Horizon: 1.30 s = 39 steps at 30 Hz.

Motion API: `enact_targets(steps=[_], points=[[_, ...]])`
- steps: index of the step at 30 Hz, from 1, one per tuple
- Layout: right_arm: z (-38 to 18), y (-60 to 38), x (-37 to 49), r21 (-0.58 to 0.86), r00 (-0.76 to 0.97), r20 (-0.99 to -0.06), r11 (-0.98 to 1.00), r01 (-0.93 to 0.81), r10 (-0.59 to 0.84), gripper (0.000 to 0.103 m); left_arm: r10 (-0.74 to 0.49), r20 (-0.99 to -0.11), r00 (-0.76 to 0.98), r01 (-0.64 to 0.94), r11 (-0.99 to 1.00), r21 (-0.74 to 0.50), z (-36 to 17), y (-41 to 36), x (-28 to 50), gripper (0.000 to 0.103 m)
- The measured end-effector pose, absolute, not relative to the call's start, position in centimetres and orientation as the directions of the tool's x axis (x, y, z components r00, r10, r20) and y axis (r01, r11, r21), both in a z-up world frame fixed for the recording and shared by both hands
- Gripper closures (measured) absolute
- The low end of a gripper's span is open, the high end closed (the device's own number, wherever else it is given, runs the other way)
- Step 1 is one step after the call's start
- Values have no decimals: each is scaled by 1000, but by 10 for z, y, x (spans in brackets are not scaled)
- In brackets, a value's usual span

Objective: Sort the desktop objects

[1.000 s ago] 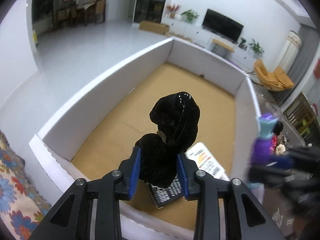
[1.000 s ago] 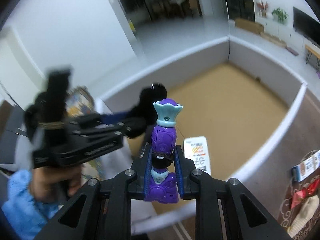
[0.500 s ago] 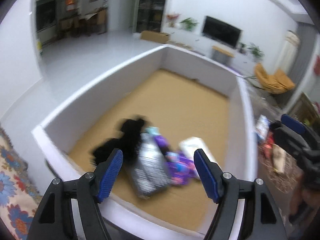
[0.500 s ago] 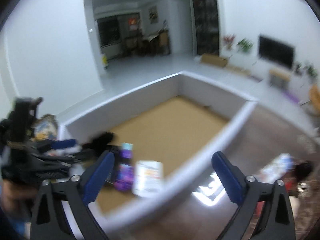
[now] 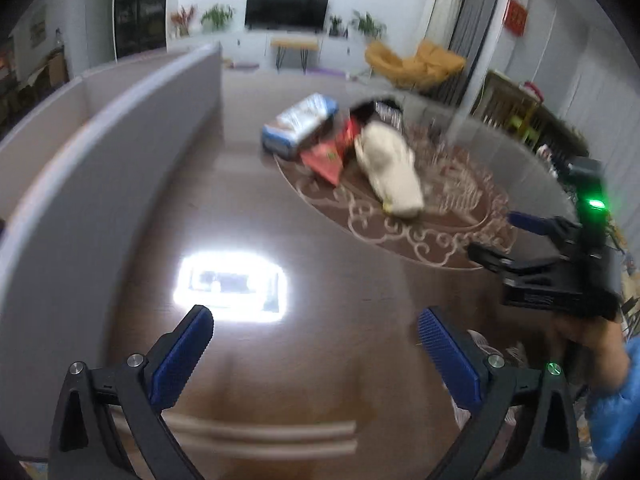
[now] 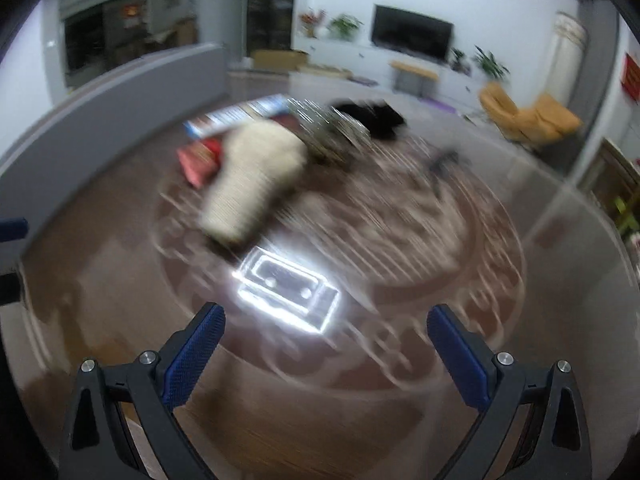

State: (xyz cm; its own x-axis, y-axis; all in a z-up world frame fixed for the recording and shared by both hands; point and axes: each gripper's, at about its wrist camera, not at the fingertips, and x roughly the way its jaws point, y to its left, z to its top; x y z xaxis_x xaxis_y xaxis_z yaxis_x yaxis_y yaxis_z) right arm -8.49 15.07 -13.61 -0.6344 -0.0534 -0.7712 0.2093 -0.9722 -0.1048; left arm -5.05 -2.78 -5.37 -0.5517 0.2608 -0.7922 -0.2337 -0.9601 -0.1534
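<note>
Both views are motion-blurred. A pile lies on the round patterned mat: a cream cloth bag (image 5: 390, 170) (image 6: 250, 178), a red packet (image 5: 326, 156) (image 6: 200, 158), a blue-and-white packet (image 5: 300, 122) (image 6: 236, 114) and a black item (image 5: 370, 110) (image 6: 370, 116). My left gripper (image 5: 316, 342) is open and empty over the brown table, well short of the pile. My right gripper (image 6: 326, 338) is open and empty in front of the pile; it also shows at the right of the left wrist view (image 5: 536, 248).
The white wall of the sorting box (image 5: 100, 148) (image 6: 120, 92) runs along the left. A bright lamp glare (image 5: 232, 282) (image 6: 288, 294) lies on the glossy table. A yellow chair (image 5: 412, 66) and a TV stand are in the room behind.
Both grippers opened and dropped the black pouch and the purple toy into the box. Both have since swung right, away from the box, to face the pile on the mat.
</note>
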Motion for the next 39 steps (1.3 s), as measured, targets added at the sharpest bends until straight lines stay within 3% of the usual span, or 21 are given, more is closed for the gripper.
enact_targets(steps=[9,12,16,39], points=[[-148,176,-92,-32,-584,-810,-990,138,-55,0,160,-802,-576,-177,-982,-68,-78,-11,-106,0],[-148,177,-92,-16,-578,-813,-991,135,-65,0,162,-803,-573,-171,-982,-76,-80,-13,-107,0],[-148,176,-91,-16,-578,-813,-991,135,-66,0,99,-816,-570,-173,-985,1,-82,-4,-104,0],[-148,176,-92,-15,-578,-813,-991,135,-67,0,98,-814,-573,-167,-986,-1,-81,-5,-104,0]])
